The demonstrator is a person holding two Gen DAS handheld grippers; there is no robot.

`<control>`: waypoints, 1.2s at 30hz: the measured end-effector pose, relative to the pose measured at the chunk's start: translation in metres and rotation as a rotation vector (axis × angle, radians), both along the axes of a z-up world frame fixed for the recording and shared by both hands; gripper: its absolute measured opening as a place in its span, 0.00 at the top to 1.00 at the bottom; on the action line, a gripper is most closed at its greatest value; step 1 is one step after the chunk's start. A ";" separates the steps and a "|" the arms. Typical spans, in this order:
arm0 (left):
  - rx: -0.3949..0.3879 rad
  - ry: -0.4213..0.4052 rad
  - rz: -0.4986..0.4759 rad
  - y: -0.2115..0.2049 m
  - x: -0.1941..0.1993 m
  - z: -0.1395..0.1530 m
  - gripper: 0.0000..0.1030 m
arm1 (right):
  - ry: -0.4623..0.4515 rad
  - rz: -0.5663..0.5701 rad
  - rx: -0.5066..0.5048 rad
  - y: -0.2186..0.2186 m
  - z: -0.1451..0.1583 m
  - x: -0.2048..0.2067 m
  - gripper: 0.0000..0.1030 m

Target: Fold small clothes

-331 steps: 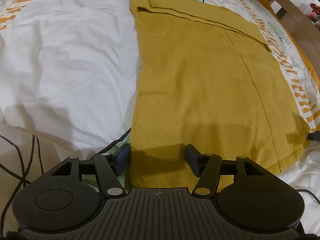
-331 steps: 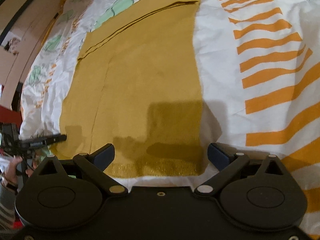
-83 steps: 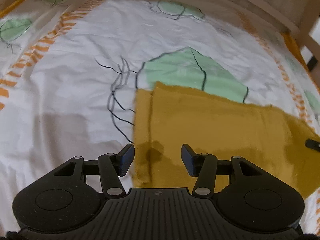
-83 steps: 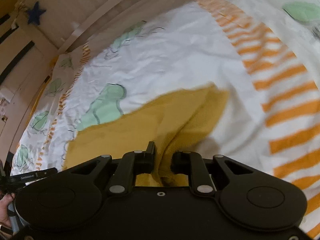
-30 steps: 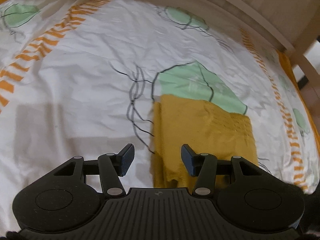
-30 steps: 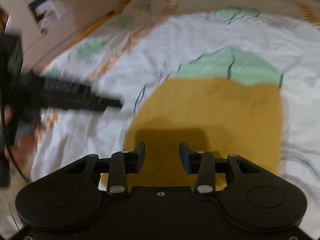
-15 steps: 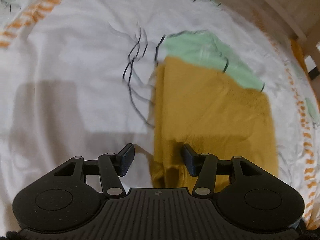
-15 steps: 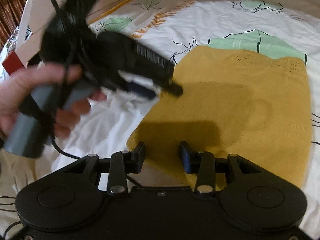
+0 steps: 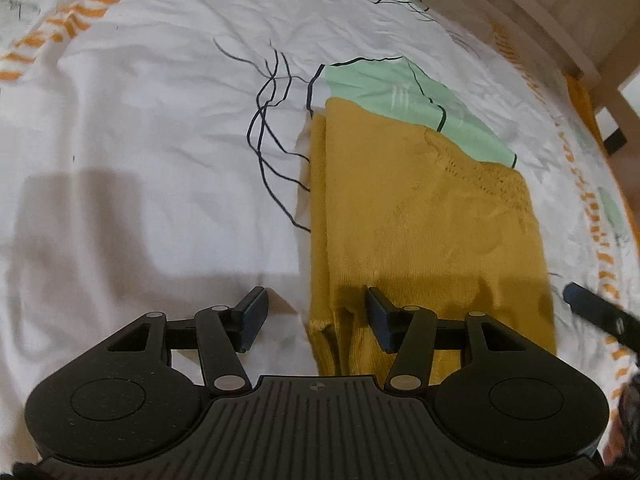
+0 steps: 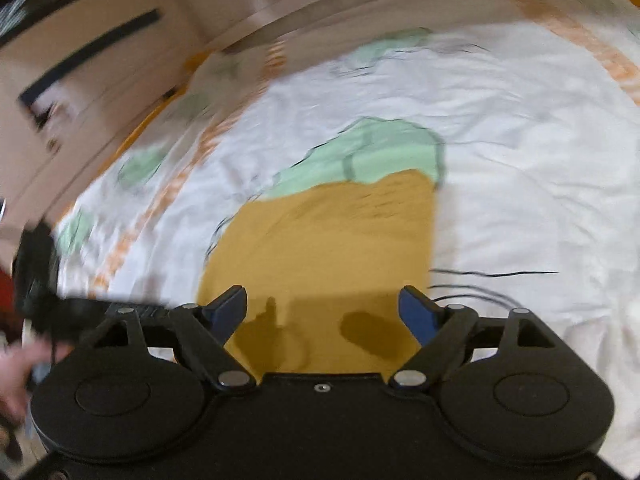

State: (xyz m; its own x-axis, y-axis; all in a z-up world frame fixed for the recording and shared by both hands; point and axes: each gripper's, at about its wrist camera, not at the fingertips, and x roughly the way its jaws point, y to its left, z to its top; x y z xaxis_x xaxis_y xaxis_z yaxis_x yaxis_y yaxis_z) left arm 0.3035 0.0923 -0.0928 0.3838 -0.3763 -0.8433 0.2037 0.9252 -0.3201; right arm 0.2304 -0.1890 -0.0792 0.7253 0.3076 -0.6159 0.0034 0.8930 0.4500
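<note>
A mustard-yellow knit garment (image 9: 424, 232) lies folded into a compact rectangle on the patterned bedsheet (image 9: 140, 140). My left gripper (image 9: 316, 316) is open over the garment's near left corner, with the folded edge between its fingers. In the right wrist view the same garment (image 10: 328, 248) lies flat and blurred. My right gripper (image 10: 322, 310) is open wide just above the garment's near edge and holds nothing.
The white sheet has green patches and orange stripes. A wooden bed frame (image 9: 540, 20) runs along the far side. The other gripper's finger (image 9: 596, 310) shows at the right edge. The left hand and its gripper (image 10: 60, 312) show at the left of the right wrist view.
My right gripper has opened wider and swung round to face the headboard. The left gripper moved in slightly closer to the garment's left edge.
</note>
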 end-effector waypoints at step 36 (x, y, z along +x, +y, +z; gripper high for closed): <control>0.071 -0.013 -0.058 -0.012 -0.021 0.002 0.46 | 0.120 -0.114 0.186 -0.032 -0.046 0.041 0.00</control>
State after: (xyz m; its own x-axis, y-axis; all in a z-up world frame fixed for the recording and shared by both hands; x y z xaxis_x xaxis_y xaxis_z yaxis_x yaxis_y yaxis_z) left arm 0.2821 0.0803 -0.0912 0.3741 -0.3376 -0.8637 0.2617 0.9320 -0.2510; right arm 0.2709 -0.2211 -0.1249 0.6867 0.3446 -0.6401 0.1626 0.7854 0.5973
